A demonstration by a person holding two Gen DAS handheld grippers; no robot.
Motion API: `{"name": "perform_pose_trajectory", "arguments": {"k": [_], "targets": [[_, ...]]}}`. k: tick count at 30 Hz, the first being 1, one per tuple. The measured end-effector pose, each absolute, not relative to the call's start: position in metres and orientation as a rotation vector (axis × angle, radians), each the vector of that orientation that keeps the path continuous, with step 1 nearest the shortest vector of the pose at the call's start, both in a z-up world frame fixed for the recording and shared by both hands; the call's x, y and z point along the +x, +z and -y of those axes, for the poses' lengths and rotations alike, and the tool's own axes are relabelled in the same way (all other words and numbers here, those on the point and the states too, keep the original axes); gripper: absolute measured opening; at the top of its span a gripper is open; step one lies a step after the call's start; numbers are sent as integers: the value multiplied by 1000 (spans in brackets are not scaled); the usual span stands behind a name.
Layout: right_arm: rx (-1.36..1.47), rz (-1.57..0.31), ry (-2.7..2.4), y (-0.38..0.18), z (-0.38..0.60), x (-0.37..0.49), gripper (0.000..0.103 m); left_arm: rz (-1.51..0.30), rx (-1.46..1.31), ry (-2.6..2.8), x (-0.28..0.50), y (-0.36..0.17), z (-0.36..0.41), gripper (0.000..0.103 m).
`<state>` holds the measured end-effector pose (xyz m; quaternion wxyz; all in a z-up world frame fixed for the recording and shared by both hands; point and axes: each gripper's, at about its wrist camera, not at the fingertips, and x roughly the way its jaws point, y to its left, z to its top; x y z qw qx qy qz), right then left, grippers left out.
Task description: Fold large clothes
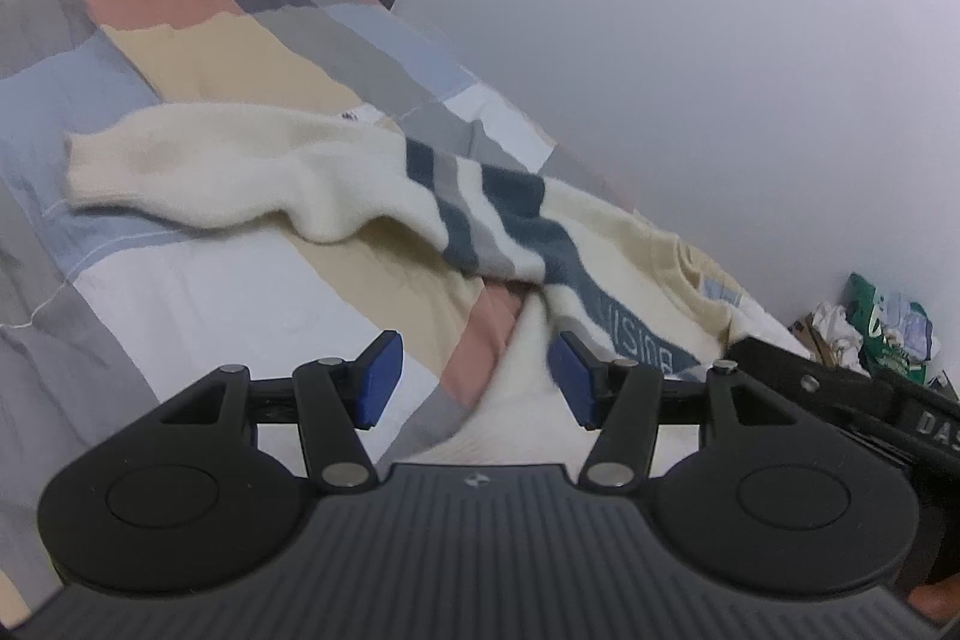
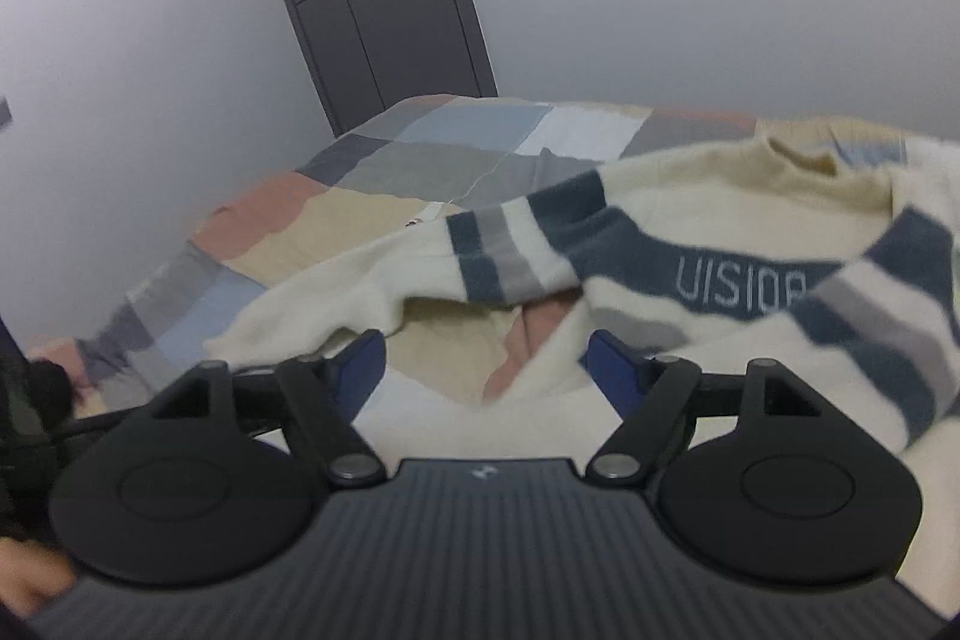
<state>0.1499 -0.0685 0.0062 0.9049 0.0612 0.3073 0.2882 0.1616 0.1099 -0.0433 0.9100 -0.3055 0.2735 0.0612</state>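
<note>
**A:** Closest up, the left gripper with blue pads sits about half open, nothing in it. Same for the right gripper, jaws wide and empty.

**B:** And the cream knitted sweater with dark teal and grey stripes?

**A:** Spread loosely on the patchwork quilt in pastel blocks, one sleeve flung out. Looks soft, floppy and light, I reckon. I'd pinch a cuff or the hem.

**B:** Anything unclear?

**A:** Hem's hidden behind the grippers, and the far sleeve runs off frame.

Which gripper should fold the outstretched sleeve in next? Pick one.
Left, probably. The left gripper is open and faces the cream sleeve; the right gripper, also open, faces the sweater's striped chest.
</note>
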Motion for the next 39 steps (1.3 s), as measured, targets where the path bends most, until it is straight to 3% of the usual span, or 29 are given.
{"name": "perform_pose_trajectory", "arguments": {"k": [11,32,39], "targets": [[224,-625,440,-9,156,171,76,-577,-519,1,167,-48,-64,62],[156,-670,453,-113,215,233,74,-735,-286,51,230,-92,2,62],[205,-729,426,-143,234,249,74,-838,-331,72,236,-119,4,62]]}}
